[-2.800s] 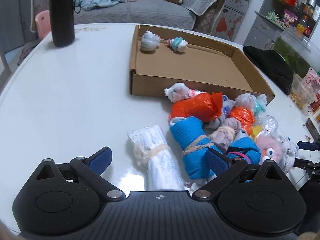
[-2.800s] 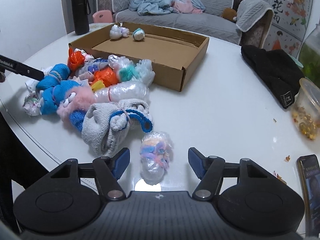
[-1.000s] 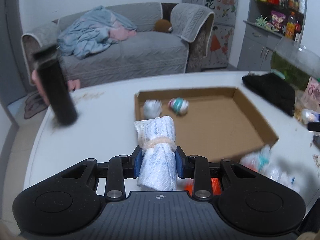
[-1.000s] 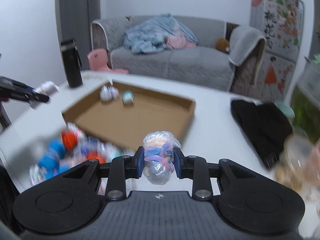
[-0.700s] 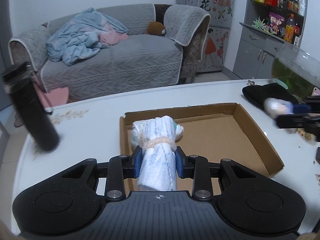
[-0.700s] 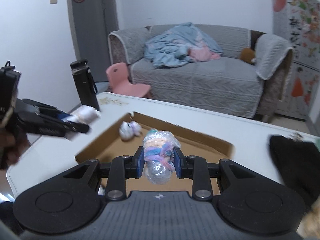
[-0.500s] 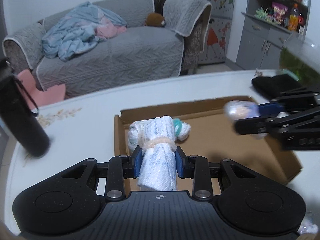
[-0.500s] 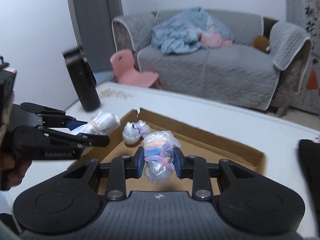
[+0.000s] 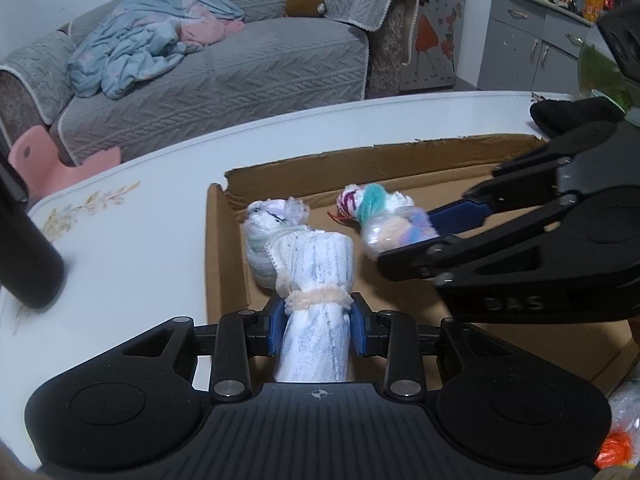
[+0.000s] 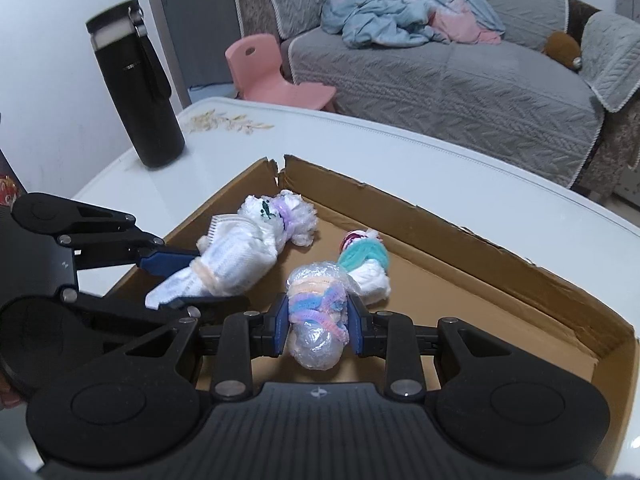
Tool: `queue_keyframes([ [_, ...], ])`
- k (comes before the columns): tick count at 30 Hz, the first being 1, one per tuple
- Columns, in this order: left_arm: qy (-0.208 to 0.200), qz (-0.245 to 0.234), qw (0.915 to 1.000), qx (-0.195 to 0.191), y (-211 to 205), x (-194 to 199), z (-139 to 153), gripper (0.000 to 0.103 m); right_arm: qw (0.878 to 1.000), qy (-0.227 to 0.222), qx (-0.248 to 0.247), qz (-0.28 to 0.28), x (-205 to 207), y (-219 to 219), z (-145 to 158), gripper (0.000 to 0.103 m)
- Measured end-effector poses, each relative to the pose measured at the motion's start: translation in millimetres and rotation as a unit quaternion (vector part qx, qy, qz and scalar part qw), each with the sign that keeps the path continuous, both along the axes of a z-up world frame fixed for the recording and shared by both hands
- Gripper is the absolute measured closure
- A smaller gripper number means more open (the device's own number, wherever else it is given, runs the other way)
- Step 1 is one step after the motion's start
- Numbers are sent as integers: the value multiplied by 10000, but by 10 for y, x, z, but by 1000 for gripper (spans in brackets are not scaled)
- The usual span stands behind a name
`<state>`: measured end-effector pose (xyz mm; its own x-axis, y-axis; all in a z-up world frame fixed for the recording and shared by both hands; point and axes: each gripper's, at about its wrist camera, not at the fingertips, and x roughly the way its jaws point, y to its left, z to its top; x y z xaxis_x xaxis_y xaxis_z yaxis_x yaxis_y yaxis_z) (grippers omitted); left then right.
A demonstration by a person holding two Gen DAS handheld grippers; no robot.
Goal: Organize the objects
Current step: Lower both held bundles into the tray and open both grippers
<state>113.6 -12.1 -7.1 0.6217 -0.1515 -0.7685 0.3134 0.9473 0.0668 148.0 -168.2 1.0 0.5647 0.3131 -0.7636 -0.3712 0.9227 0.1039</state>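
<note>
White cloth roll (image 9: 314, 300) lengthwise, pointing forward, clamped in left hand-held gripper (image 9: 316, 330).

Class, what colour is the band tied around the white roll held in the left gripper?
Pale peach, on the white roll with faint blue streaks; clearest in the left wrist view.

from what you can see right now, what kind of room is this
Most likely a home living room: a grey sofa with a rumpled blue blanket behind a white table, plus a small pink chair and a cabinet of snacks.
</note>
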Motion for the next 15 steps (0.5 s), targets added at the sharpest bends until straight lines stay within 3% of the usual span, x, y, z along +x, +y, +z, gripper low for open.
queue_keyframes([
  [10, 6, -26, 9997, 262, -94, 2, -87, 59, 9995, 299, -80, 71, 122, 47, -112, 74],
  [15, -12, 32, 9993, 376, -84, 13, -73, 54, 9995, 312, -26, 2, 104, 16, -57, 64],
])
